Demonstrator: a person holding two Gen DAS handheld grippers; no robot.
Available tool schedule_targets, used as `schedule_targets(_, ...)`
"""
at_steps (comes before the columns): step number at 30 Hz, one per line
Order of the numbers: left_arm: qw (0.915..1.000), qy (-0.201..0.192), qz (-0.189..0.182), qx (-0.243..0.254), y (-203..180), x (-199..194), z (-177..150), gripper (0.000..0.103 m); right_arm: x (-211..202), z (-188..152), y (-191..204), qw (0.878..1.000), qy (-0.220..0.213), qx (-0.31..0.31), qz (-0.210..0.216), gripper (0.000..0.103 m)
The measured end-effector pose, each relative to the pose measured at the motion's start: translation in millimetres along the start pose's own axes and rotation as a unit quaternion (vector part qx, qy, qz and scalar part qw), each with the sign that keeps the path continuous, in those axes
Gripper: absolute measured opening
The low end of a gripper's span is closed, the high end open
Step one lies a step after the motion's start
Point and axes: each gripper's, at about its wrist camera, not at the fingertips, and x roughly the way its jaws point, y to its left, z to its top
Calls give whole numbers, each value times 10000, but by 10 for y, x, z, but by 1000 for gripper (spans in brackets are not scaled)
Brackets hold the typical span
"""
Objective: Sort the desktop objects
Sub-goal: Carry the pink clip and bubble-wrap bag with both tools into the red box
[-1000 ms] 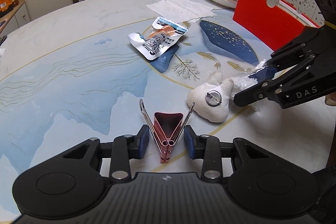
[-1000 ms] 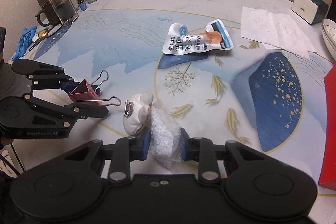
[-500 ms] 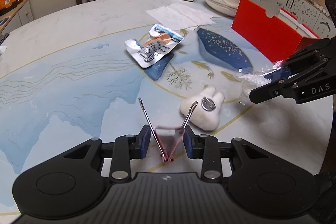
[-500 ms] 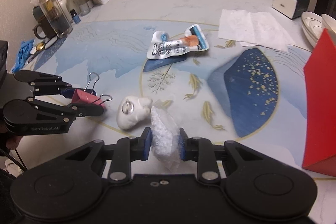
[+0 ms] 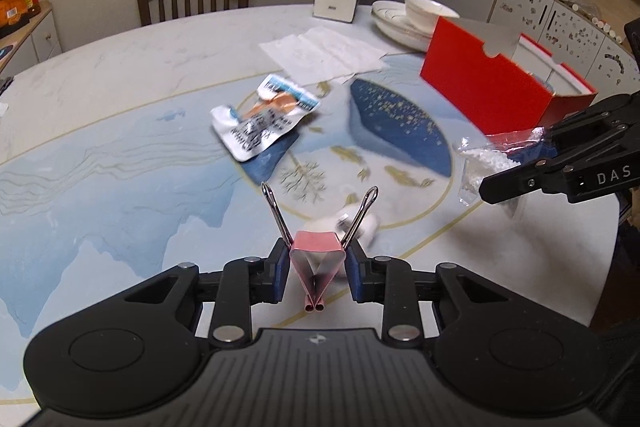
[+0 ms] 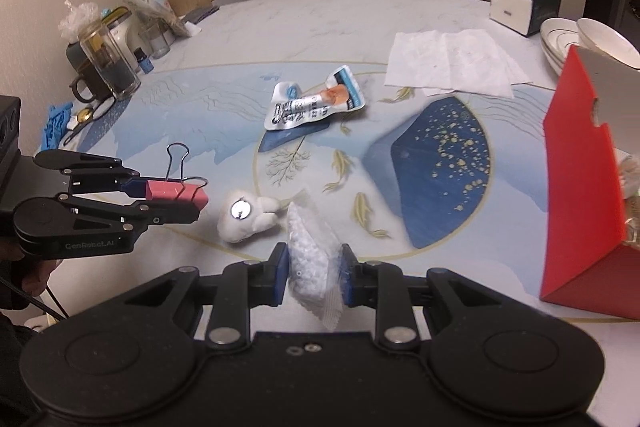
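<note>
left gripper pinching pink binder clip, lifted off the table. right gripper clamped on clear bag of white beads, also in the air, near red box.

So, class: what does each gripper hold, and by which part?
The left gripper clamps the pink binder clip by its body's two sides, wire handles pointing away. The right gripper pinches the clear bag of white beads across its middle.

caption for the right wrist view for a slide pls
Right gripper shut on a bag of white beads, left gripper shut on a pink binder clip, above the table.
</note>
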Motion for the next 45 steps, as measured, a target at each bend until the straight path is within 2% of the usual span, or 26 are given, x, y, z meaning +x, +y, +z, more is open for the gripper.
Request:
schedule_targets(17,9972,-394,-487,401,-687,-15,607,28,-640,62,-538,9979,-520,365,-149,25)
schedule_targets(29,9926,-528,-751,794,-1296,217,994,28,-1044,-37,-1169,9926,-846,678,-554,25)
schedule_targets(45,9848,-702,-936,1284,-2097,598,1541,28,-1382,-139,-1949,9866,-1028,846,-948,25)
